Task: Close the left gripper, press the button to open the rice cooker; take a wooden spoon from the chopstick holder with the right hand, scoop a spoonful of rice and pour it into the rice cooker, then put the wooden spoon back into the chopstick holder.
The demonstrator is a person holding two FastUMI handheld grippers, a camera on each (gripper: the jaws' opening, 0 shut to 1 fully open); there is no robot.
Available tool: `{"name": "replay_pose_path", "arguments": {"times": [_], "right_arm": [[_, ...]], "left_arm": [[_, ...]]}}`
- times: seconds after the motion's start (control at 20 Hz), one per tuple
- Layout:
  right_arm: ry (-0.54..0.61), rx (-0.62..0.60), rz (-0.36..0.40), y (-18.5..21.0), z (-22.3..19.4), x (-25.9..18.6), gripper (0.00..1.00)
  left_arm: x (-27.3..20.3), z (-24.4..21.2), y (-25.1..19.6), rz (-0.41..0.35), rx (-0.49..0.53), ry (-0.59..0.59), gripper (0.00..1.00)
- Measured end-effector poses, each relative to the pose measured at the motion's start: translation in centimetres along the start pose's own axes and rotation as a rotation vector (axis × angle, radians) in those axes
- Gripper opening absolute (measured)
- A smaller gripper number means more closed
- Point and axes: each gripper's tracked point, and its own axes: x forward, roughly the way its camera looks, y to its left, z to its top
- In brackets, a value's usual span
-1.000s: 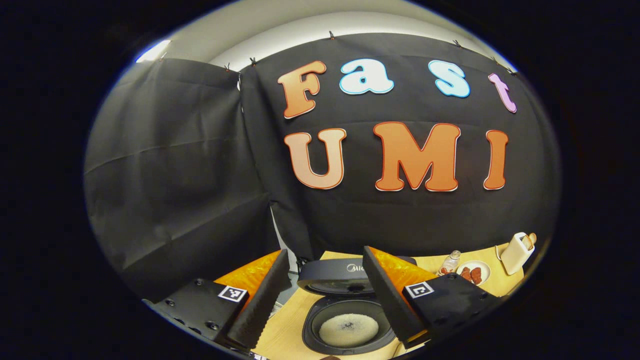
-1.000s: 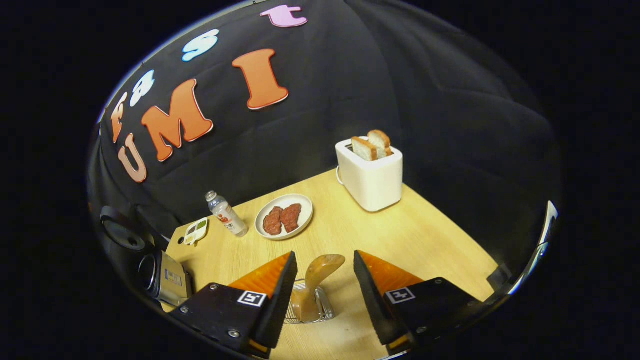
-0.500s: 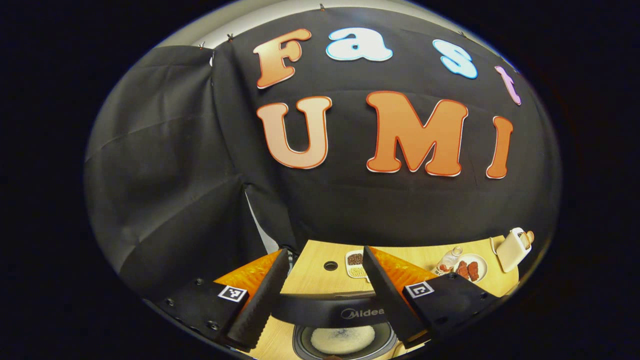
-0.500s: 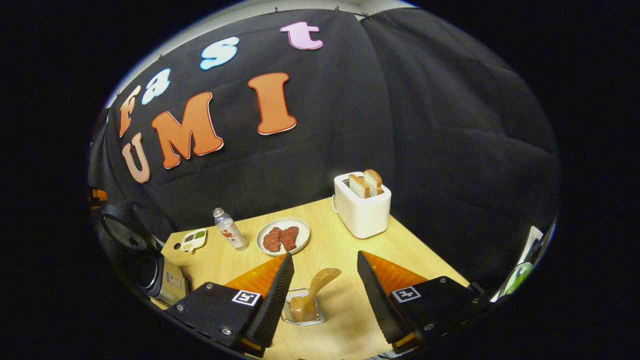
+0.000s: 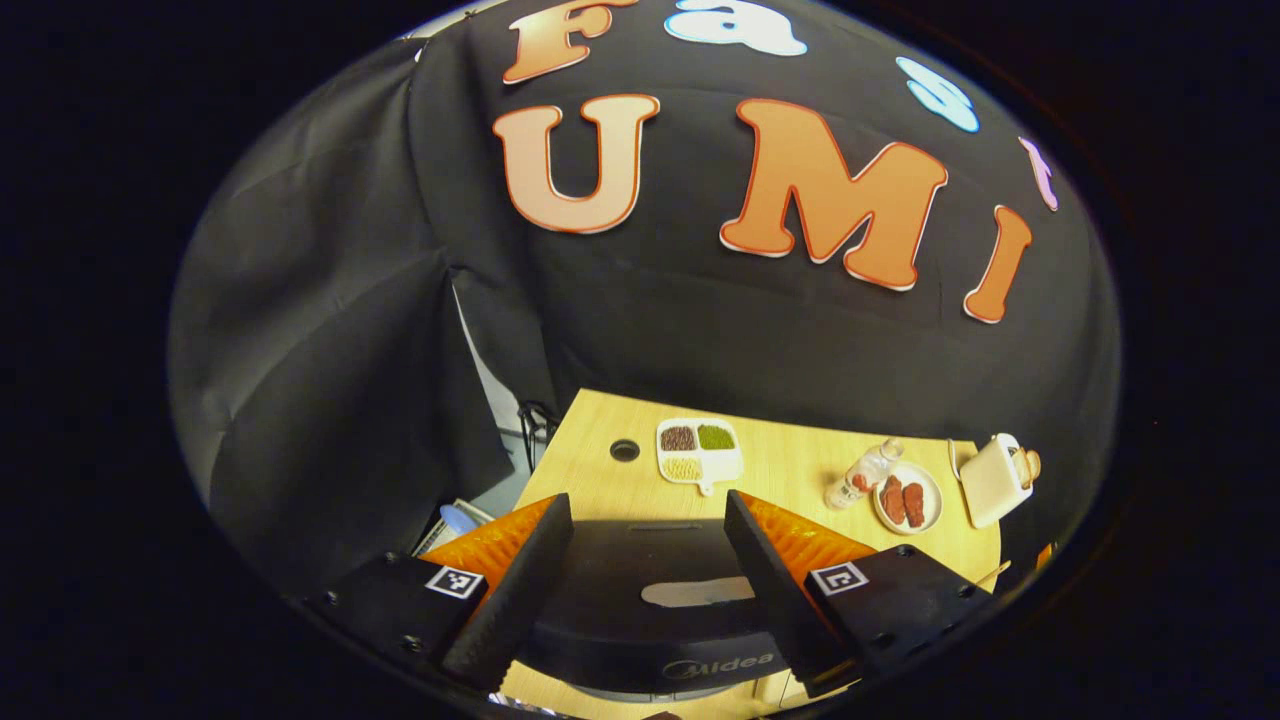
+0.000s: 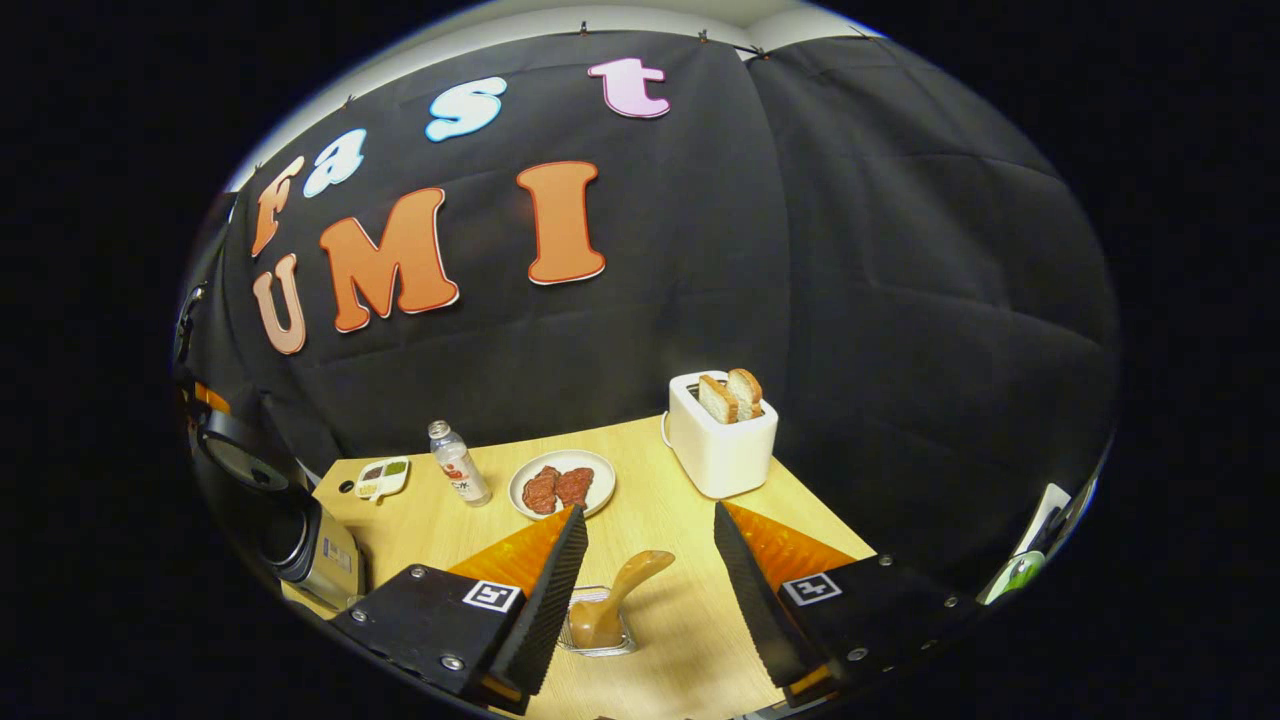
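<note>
- Most steps look done, judging from how things lie now: the wooden spoon [image 6: 617,594] stands in the chopstick holder [image 6: 596,640], leaning, its handle pointing up to the right.
- The right gripper [image 6: 640,580] hangs above the holder with fingers wide apart, touching nothing.
- The left gripper [image 5: 640,580] is also open and holds nothing; the dark lid of the rice cooker [image 5: 640,600] lies between its fingers.
- In the right gripper view the cooker [image 6: 305,540] stands at the left edge of the surface [image 6: 690,640], its lid raised.
- I cannot tell if rice was poured; nothing seems left.
</note>
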Motion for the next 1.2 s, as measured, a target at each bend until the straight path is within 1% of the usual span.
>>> {"name": "replay_pose_path", "arguments": {"times": [0.05, 0.1, 0.15, 0.25, 0.35, 0.4, 0.5, 0.6, 0.65, 0.75, 0.95, 1.0, 1.05, 1.1, 1.15, 1.2], "right_arm": [[0.004, -0.002, 0.009, 0.3, -0.2, 0.2, 0.8], [0.008, -0.004, 0.016, 0.6, -0.3, 0.4, 0.81], [0.009, -0.003, 0.027, 1.0, -0.4, 0.6, 0.81], [0.014, -0.003, 0.048, 1.7, -0.6, 0.8, 0.8], [0.024, -0.008, 0.057, 2.1, -1.0, 1.1, 0.8], [0.028, -0.009, 0.063, 2.2, -1.1, 1.2, 0.81], [0.033, -0.011, 0.072, 2.6, -1.3, 1.3, 0.81], [0.037, -0.014, 0.078, 2.9, -1.5, 1.5, 0.81], [0.041, -0.017, 0.08, 3.1, -1.6, 1.6, 0.8], [0.052, -0.031, 0.08, 3.3, -2.0, 1.9, 0.81], [0.05, -0.039, 0.092, 4.4, -1.9, 2.1, 0.8], [0.046, -0.044, 0.097, 4.8, -1.7, 2.2, 0.8], [0.043, -0.05, 0.108, 5.3, -1.8, 2.3, 0.8], [0.044, -0.058, 0.119, 5.9, -1.9, 2.2, 0.81], [0.042, -0.065, 0.13, 6.4, -1.9, 2.2, 0.8], [0.04, -0.071, 0.14, 7.0, -1.9, 2.2, 0.8]], "left_arm": [[0.0, -1.4, -0.3, -0.01, -0.007, 0.046, 1.0], [0.2, -3.4, -0.1, 0.009, -0.017, 0.112, 1.0], [0.4, -5.2, 0.3, 0.052, -0.012, 0.148, 1.0], [0.9, -8.1, 0.9, 0.089, 0.011, 0.216, 0.93], [1.2, -10.8, 1.4, 0.099, -0.006, 0.295, 0.92], [1.5, -12.4, 1.1, 0.101, -0.024, 0.336, 0.96], [2.2, -14.5, 0.8, 0.102, -0.057, 0.406, 0.99], [3.1, -16.3, 0.8, 0.109, -0.078, 0.478, 0.97], [3.0, -15.7, 0.8, 0.111, -0.072, 0.458, 0.99], [3.6, -16.1, 0.6, 0.112, -0.069, 0.514, 0.99], [4.1, -15.8, 0.6, 0.106, -0.067, 0.556, 0.98], [4.0, -16.5, 0.5, 0.099, -0.06, 0.587, 0.99], [4.4, -15.6, 0.6, 0.095, -0.043, 0.556, 0.98], [4.3, -16.4, 0.4, 0.097, -0.055, 0.576, 0.99], [4.3, -15.8, 0.5, 0.101, -0.051, 0.554, 0.98], [4.3, -16.3, 0.5, 0.101, -0.053, 0.552, 0.99]]}}
